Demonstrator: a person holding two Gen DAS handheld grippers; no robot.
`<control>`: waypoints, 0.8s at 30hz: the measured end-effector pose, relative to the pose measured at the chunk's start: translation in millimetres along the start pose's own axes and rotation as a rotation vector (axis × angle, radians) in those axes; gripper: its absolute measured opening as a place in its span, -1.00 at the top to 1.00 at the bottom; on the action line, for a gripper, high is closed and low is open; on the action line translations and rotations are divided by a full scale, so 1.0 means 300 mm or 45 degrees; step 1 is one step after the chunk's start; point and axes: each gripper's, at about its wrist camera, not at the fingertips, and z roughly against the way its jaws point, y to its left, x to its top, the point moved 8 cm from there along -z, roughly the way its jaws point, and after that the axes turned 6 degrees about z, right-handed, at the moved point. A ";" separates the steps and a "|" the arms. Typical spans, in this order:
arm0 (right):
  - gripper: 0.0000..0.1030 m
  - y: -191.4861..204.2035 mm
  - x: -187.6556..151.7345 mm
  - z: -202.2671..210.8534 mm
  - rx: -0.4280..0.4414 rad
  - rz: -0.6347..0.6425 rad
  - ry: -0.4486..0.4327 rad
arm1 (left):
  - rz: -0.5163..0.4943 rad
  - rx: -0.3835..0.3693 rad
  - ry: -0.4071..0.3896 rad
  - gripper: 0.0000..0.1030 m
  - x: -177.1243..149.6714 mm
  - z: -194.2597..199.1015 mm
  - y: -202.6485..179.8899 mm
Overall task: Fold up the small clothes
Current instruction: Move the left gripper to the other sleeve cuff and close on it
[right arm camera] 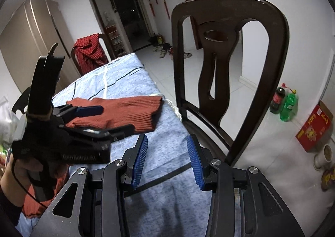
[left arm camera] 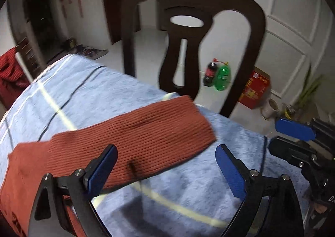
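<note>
While the rust-red ribbed knit garment [left arm camera: 134, 142] lies stretched across the blue blanket [left arm camera: 88, 90] covering the table, its far cuff close to the edge beside the dark wooden chair [left arm camera: 192, 34], both claws hover above it with nothing pinched: the left gripper [left arm camera: 167, 170] has its blue pads spread wide over the near side of the knit, and the right gripper [right arm camera: 167, 159] stands parted over bare blanket just beside the garment. The likely trouble is a shallow grab, since ribbed knit stretches and a pad could catch the fleecy blanket along with it, dragging both toward the edge; the blur in the left view suggests quick motion, which would worsen aim. On the floor stands a red carton [right arm camera: 314, 128], contents unseen, near two drink bottles [right arm camera: 284, 105], one dark and one green
</note>
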 end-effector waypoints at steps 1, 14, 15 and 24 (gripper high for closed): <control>0.21 -0.003 0.001 0.000 0.000 -0.003 -0.002 | -0.016 -0.017 0.001 -0.86 0.001 -0.007 -0.015; 0.21 -0.005 0.001 -0.007 -0.002 -0.008 0.000 | -0.017 0.034 0.029 -0.41 0.024 -0.080 0.001; 0.21 -0.003 0.000 -0.009 0.002 -0.009 0.002 | -0.012 0.038 0.025 -0.33 0.028 -0.079 0.005; 0.21 0.014 0.009 -0.026 0.021 -0.019 0.012 | 0.046 0.024 -0.010 0.66 0.054 -0.052 0.045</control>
